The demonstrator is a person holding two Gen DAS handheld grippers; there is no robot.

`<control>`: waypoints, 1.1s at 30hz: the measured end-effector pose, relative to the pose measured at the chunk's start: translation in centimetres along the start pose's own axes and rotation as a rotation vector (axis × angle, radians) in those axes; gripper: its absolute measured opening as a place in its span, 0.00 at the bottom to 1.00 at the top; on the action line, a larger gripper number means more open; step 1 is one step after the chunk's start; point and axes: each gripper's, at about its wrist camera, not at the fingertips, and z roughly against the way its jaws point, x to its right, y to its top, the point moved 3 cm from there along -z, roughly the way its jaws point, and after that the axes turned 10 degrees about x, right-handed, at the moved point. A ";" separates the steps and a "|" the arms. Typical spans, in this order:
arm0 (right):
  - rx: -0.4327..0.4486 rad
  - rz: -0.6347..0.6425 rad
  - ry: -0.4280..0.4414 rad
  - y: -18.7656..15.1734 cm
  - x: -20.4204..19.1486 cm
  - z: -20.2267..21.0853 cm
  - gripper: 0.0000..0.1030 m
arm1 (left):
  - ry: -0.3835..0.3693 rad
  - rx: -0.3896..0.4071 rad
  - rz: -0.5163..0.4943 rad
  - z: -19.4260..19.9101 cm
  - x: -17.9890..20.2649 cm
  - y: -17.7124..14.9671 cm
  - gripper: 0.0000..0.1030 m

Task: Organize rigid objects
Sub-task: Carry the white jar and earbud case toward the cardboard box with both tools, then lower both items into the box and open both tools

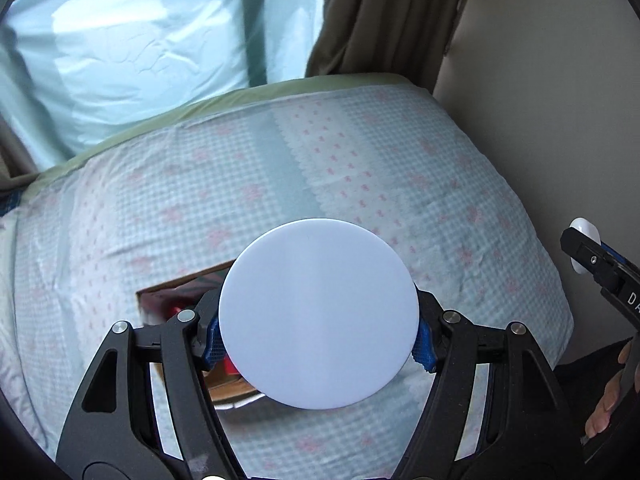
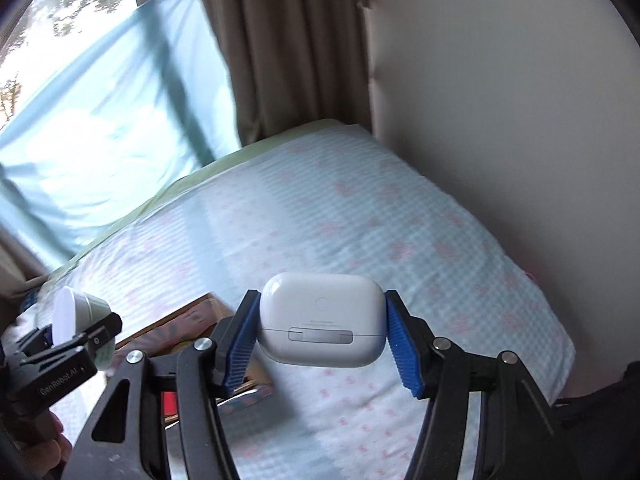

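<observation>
My left gripper is shut on a round container with a flat white lid, held above the bed. The same container shows from the side in the right wrist view, white-topped with a grey-green body. My right gripper is shut on a white earbuds case, held above the bed, to the right of the left gripper. The right gripper with the case shows at the right edge of the left wrist view. An open cardboard box lies on the bed below both grippers, mostly hidden; it also shows in the right wrist view.
The bed has a pale blue checked sheet with pink flowers. A light blue cloth and a brown curtain hang behind it. A plain wall borders the bed on the right. Something red lies in the box.
</observation>
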 end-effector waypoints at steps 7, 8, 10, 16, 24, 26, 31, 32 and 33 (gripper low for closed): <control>-0.060 0.097 0.127 -1.7 -6.8 -1.5 0.55 | 0.098 -0.027 0.110 1.0 -7.6 -3.3 0.65; -0.070 0.111 0.140 -2.0 -7.4 -1.9 0.55 | 0.107 -0.035 0.123 0.7 -8.4 -3.8 0.65; -0.089 0.140 0.167 -2.7 -9.0 -2.7 0.55 | 0.121 -0.052 0.150 0.3 -9.8 -4.9 0.65; -0.157 0.191 0.242 -4.5 -12.8 -6.5 0.55 | 0.142 -0.106 0.192 -2.6 -12.1 -7.3 0.65; -0.269 0.282 0.312 -6.3 -15.3 -13.2 0.55 | 0.099 -0.190 0.157 -8.2 -10.8 -9.4 0.65; -0.294 0.314 0.326 -6.8 -15.7 -15.0 0.55 | 0.086 -0.213 0.138 -9.8 -10.2 -9.8 0.65; -0.350 0.385 0.342 -8.7 -16.8 -19.3 0.55 | 0.068 -0.263 0.080 -13.6 -8.7 -11.2 0.65; -0.356 0.403 0.346 -9.0 -17.0 -20.0 0.55 | 0.064 -0.269 0.075 -14.2 -8.5 -11.5 0.65; -0.359 0.425 0.355 -9.5 -17.2 -20.6 0.55 | 0.061 -0.276 0.067 -14.7 -8.3 -11.8 0.65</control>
